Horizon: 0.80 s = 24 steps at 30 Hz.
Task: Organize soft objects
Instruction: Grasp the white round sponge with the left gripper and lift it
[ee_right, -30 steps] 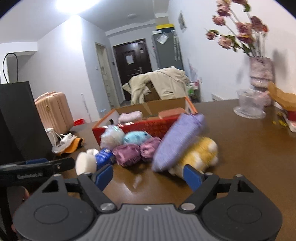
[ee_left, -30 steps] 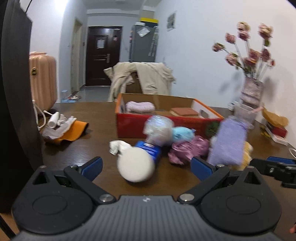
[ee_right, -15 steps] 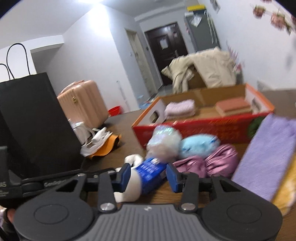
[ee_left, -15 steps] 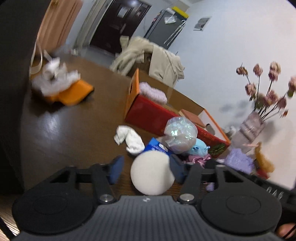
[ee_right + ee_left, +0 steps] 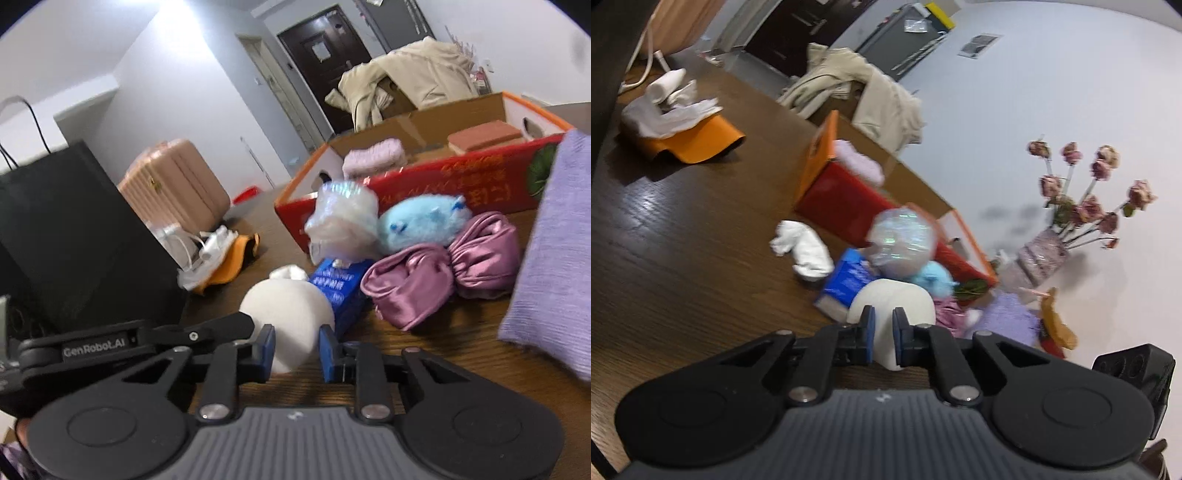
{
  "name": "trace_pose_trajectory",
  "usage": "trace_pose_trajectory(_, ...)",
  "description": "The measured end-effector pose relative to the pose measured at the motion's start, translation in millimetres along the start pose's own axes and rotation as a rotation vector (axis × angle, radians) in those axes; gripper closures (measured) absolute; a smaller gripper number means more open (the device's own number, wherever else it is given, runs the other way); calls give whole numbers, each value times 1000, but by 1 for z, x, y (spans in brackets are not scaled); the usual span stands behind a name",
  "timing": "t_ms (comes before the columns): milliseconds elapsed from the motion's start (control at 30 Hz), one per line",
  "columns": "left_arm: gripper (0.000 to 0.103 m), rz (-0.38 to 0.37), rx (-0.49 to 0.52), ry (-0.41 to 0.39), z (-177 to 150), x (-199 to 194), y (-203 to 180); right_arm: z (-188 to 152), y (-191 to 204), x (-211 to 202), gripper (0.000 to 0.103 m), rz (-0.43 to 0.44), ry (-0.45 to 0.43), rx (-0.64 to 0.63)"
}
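Observation:
A white foam ball lies on the brown table in front of a pile of soft things. My left gripper is shut on its near side, and the pads dent it. From the right, my right gripper has the same white ball between its pads. Its jaws are closing and the pads touch the ball on both sides. A finger of my left gripper reaches the ball from the left in the right wrist view. Behind stands a red cardboard box holding a pink towel and a brown pad.
Behind the ball lie a blue pack, a shiny wrapped ball, a light blue plush, a pink satin bundle and a purple cloth. A white sock, black bag and flower vase stand around.
Both grippers came in to the white ball and closed from wide open onto it. The left gripper rolled, so its view now tilts.

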State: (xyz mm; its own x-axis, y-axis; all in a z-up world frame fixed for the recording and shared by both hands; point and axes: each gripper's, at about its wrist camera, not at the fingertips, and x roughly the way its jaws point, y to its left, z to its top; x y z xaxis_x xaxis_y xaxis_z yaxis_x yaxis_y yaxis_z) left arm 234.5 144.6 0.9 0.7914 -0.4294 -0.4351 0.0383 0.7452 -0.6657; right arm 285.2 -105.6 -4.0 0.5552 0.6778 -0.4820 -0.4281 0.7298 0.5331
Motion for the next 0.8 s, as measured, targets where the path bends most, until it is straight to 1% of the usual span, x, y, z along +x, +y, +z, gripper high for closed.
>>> trace_pose_trajectory(33, 93, -21, -1, 10, -2, 0, -5, 0, 0, -8, 79, -9, -10, -2)
trace_pose_trajectory(100, 93, -37, -2, 39, -8, 1, -15, -3, -2, -24, 79, -31, -16, 12)
trace_pose_trajectory(200, 93, -38, 20, 104, -22, 8, -29, -12, -8, -46, 79, -86, 7, 44)
trace_pose_trajectory(300, 92, -47, 31, 162, -37, 13, -37, -23, -19, -64, 79, -121, 37, 100)
trace_pose_trajectory(367, 91, -41, 43, 184, -44, 17, -39, -29, -27, -70, 79, -131, 51, 143)
trace_pose_trajectory(433, 88, -37, 62, 204, -48, 23, -40, -33, -34, -72, 77, -148, 43, 171)
trace_pose_trajectory(500, 78, -19, 77, 214, -50, 28, -39, -35, -34, -72, 77, -168, 28, 154)
trace_pose_trajectory(533, 76, -9, 74, 212, -51, 29, -38, -35, -34, -72, 77, -169, 22, 144)
trace_pose_trajectory(600, 68, -2, 71, 199, -50, 26, -35, -34, -35, -70, 74, -170, 11, 127)
trace_pose_trajectory(733, 65, -9, 73, 177, -49, 19, -32, -31, -37, -64, 74, -164, 15, 121)
trace_pose_trajectory(800, 65, -6, 58, 190, -49, 22, -29, -32, -38, -58, 74, -154, 31, 123)
